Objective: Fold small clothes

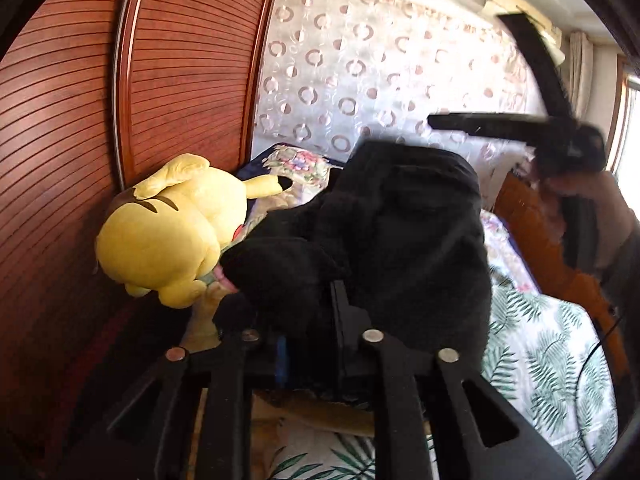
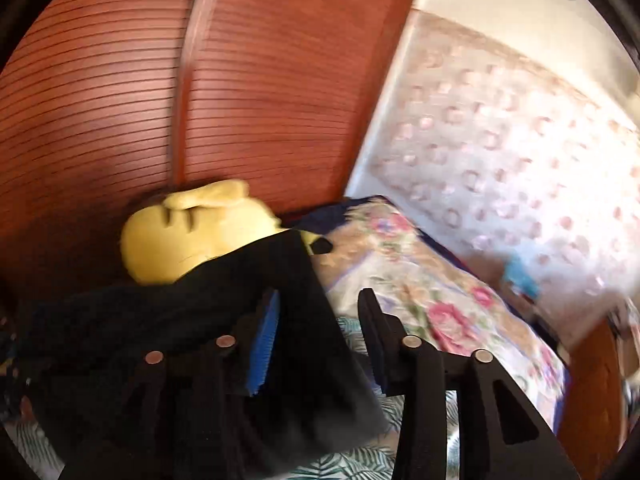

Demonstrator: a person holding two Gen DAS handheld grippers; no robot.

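Left wrist view: the left gripper (image 1: 310, 312) has its jaws close together on a black garment (image 1: 392, 232), which is bunched over and between the fingers and hides the fingertips. The pads appear to pinch the fabric, with a blue pad edge (image 1: 282, 364) visible in the narrow gap. The garment hangs as a dark mass above the bed (image 1: 552, 360), whose leaf-print cover lies bare toward the lower right. A yellow plush toy (image 1: 168, 228) lies at the bed's left edge, against the slatted wooden wardrobe door (image 1: 80, 140), just beside the garment's left fold. A floral pillow (image 1: 296, 164) sits at the far end, below the patterned curtain (image 1: 380, 68). The right gripper (image 1: 516, 92) appears at upper right, blurred, with its two fingers spread wide apart and clear of the garment. A wooden bed frame (image 1: 540, 240) borders the bed's right edge.

Right wrist view: the picture is motion-blurred. The right gripper (image 2: 316, 308) has its jaws spread; the left finger carries a blue pad (image 2: 264, 344) and the right finger (image 2: 372, 320) stands apart from it. The black garment (image 2: 200, 320) lies against and behind the left finger, and nothing is clamped between the pads. The garment covers the lower part of the yellow plush toy (image 2: 192, 228), which rests against the wardrobe door (image 2: 260, 80). The floral pillow (image 2: 432, 280) occupies the bed's far right portion; leaf-print cover (image 2: 352, 464) shows along the near edge.
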